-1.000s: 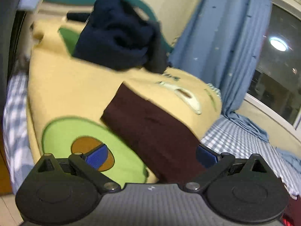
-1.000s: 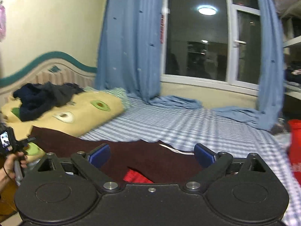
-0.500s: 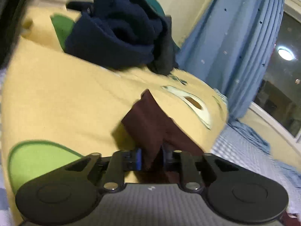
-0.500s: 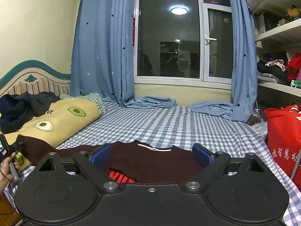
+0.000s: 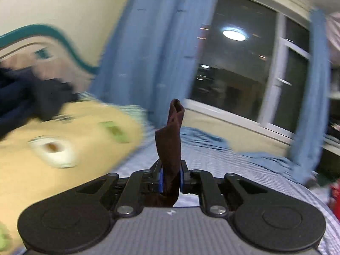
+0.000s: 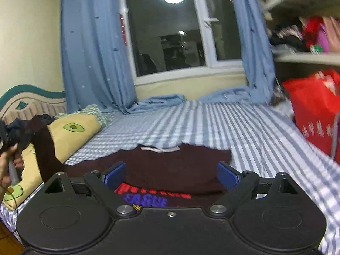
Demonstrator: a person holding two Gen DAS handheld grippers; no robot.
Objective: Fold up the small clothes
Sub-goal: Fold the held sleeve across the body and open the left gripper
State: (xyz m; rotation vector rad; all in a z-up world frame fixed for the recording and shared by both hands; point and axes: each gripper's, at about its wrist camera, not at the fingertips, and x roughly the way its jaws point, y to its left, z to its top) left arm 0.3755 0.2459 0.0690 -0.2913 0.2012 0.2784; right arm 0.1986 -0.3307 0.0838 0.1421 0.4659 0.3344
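- The shirt (image 6: pixel 170 165) lies flat on the near part of the bed (image 6: pixel 244 123), collar toward the far side.
- Its sleeve (image 6: pixel 43 155) rises leftward off the bed, in front of the pillow (image 6: pixel 70 140), up to a hand (image 6: pixel 6 167) at the left edge.
- In the left wrist view the sleeve (image 5: pixel 170 146) stands up between the pads of the left gripper (image 5: pixel 171 177).
- The right gripper (image 6: pixel 171 173) hovers just above the shirt's near half.
- A heap of clothes (image 6: pixel 19 129) sits on the pillow's far left end, before the headboard (image 6: pixel 25 99).
- The window (image 6: pixel 170 27) stands behind the bed, curtains (image 6: pixel 93 48) on either side.
- A bag (image 6: pixel 314 110) stands right of the bed, below the shelves (image 6: pixel 306 55).
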